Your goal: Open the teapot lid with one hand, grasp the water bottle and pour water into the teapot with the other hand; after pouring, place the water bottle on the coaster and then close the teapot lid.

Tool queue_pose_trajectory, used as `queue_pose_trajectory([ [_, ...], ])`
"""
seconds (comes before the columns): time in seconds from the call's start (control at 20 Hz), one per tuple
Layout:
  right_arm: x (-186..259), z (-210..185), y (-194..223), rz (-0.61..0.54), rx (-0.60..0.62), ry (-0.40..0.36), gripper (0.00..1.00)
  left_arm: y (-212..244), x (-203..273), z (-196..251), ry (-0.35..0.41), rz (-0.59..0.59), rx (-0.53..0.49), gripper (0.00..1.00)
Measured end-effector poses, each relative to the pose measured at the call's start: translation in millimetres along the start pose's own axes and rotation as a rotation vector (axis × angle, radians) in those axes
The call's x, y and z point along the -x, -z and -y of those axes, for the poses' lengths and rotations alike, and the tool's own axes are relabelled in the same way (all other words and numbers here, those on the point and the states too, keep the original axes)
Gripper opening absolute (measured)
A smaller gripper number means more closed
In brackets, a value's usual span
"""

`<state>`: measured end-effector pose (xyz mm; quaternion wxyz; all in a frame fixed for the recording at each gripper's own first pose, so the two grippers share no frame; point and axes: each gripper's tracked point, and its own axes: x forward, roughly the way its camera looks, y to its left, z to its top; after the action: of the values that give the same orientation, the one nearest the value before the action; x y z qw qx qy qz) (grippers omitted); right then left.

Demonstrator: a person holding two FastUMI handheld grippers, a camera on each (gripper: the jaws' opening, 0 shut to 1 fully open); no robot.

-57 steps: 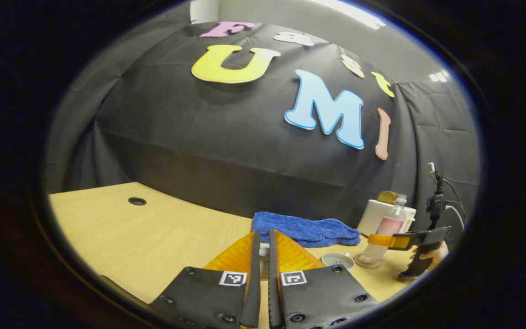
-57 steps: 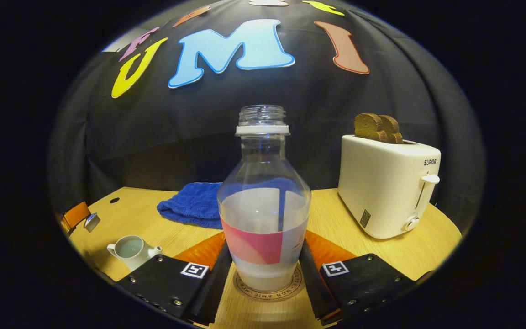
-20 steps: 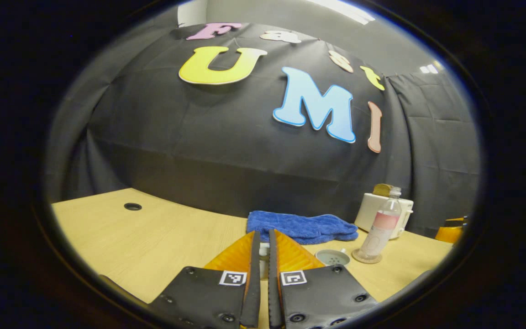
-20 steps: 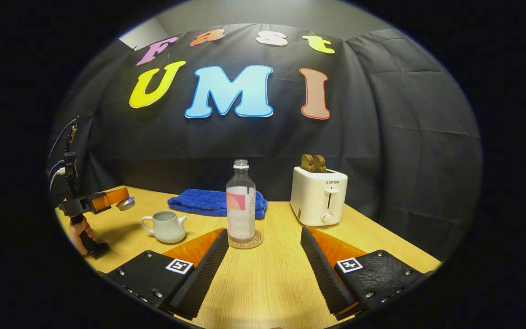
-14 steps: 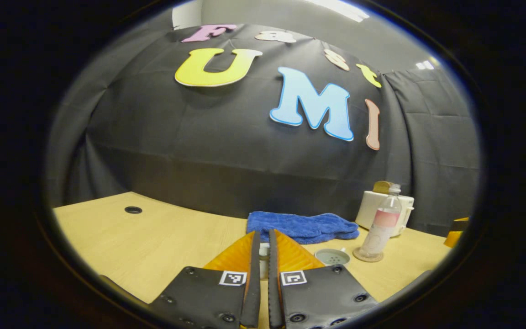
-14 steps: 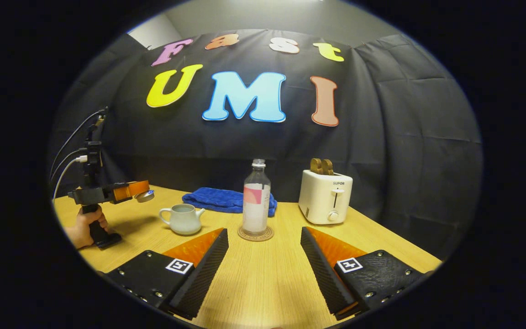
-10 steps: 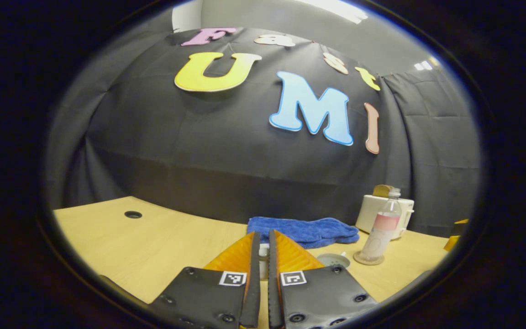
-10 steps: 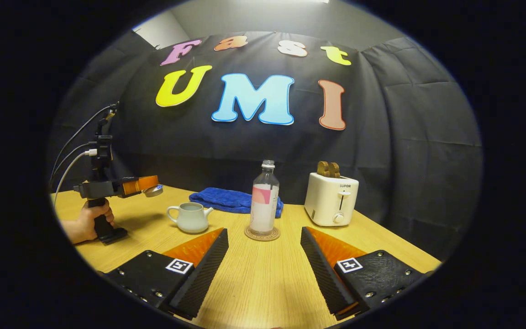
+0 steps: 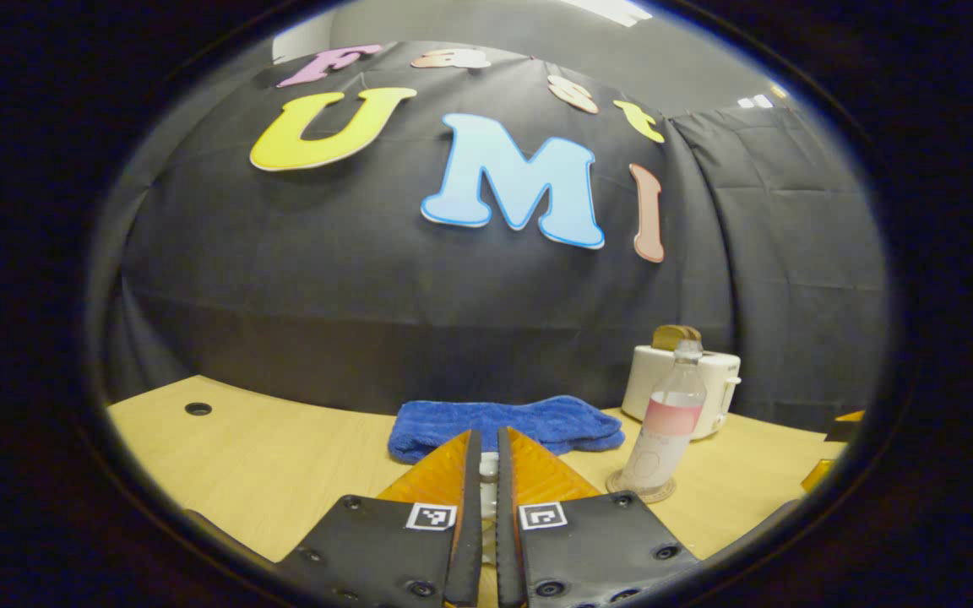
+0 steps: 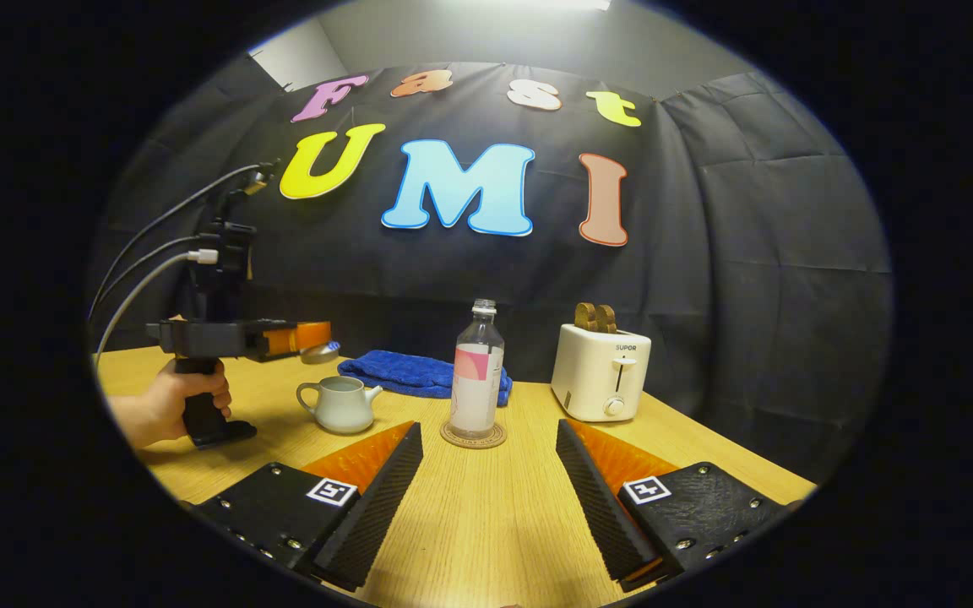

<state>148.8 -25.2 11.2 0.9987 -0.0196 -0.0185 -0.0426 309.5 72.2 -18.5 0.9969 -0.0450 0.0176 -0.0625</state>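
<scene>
The clear water bottle (image 10: 476, 376) with a pink label stands upright on the round coaster (image 10: 473, 436), no cap on it. Left of it sits the pale teapot (image 10: 339, 404), its top uncovered. My left gripper (image 10: 328, 336), held by a hand (image 10: 164, 407), hovers just above and left of the teapot, shut on the teapot lid (image 10: 320, 353). In the left gripper view the lid's knob (image 9: 487, 469) is pinched between the nearly closed fingers of my left gripper (image 9: 487, 447), with the bottle (image 9: 665, 420) to the right. My right gripper (image 10: 486, 460) is open, well back from the bottle.
A white toaster (image 10: 600, 373) with bread slices stands right of the bottle. A folded blue towel (image 10: 419, 376) lies behind the teapot and bottle against the black wall. A cable hole (image 9: 198, 409) marks the wooden table (image 10: 486, 523) at far left.
My right gripper let go of the bottle on the coaster and drew back, open. My left gripper carried the lid rightward, closer to above the teapot.
</scene>
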Motion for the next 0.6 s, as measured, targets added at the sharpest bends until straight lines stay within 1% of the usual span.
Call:
queue_pose_trajectory([
  [0.1,-1,1,2,-0.001,0.004,0.002,0.99,9,-5,5,-0.001,-0.021,-0.012,0.13],
  [0.25,-4,3,8,-0.027,-0.022,0.002,0.99,18,-7,11,0.002,-0.032,0.021,0.14],
  [0.4,-4,5,10,-0.036,-0.063,-0.001,0.98,20,-9,15,0.005,-0.036,0.021,0.14],
  [0.6,-6,5,15,-0.053,-0.067,-0.002,0.99,20,-9,18,0.015,-0.038,0.040,0.14],
])
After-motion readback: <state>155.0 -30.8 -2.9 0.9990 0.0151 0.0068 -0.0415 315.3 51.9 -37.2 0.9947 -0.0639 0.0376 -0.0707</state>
